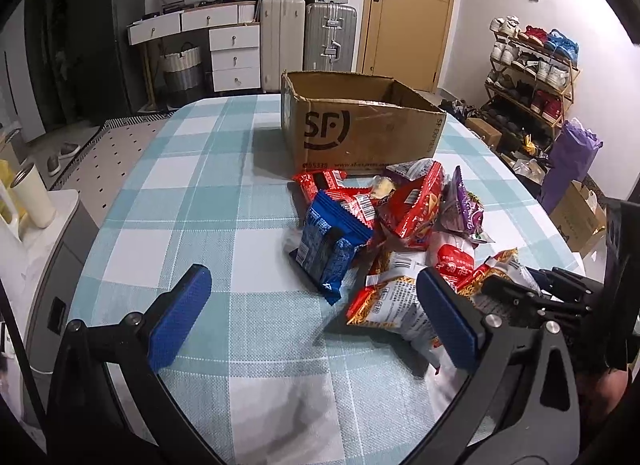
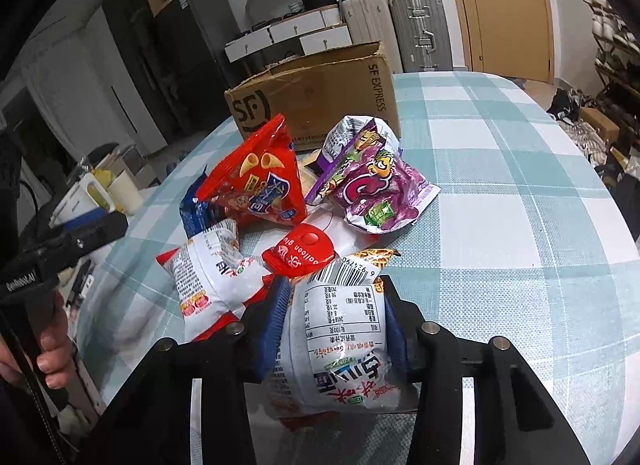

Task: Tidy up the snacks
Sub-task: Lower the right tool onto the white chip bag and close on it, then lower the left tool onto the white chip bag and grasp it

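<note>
My right gripper (image 2: 334, 315) tilts downward, pinching a white noodle packet (image 2: 340, 329) at the snack pile's near edge; my left gripper (image 1: 312, 317) (spread, empty) hovers above the tablecloth (image 1: 192, 193).

Illumination is even, moderately bright indoor light. Fisheye distortion bends straight lines outward; black vignette fills the corners at 1, 5, 7 and 11 o'clock. The cardboard box (image 1: 356, 121) casts a soft shadow toward 9 o'clock. Packet foil shows mild glare. Focus is generally sharp.
</note>
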`<action>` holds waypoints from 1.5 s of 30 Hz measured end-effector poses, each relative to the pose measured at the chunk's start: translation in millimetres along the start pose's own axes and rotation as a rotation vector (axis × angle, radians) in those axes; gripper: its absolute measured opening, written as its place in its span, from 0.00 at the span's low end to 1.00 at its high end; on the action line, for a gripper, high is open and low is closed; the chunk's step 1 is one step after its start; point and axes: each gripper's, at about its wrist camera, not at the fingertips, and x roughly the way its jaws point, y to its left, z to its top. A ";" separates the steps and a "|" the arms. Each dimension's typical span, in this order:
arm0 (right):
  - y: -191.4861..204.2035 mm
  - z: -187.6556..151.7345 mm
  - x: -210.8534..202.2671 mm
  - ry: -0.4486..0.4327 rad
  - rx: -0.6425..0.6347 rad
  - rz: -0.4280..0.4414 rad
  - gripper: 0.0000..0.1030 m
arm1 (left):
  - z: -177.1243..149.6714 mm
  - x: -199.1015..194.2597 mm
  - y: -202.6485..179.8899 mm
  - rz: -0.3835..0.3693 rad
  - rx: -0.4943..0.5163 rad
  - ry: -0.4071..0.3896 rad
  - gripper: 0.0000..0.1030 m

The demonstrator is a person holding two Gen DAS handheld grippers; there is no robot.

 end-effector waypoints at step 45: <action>-39.0 -14.9 -26.3 -0.073 0.160 0.091 0.40 | -14.9 71.7 -86.8 -0.113 0.283 0.240 0.92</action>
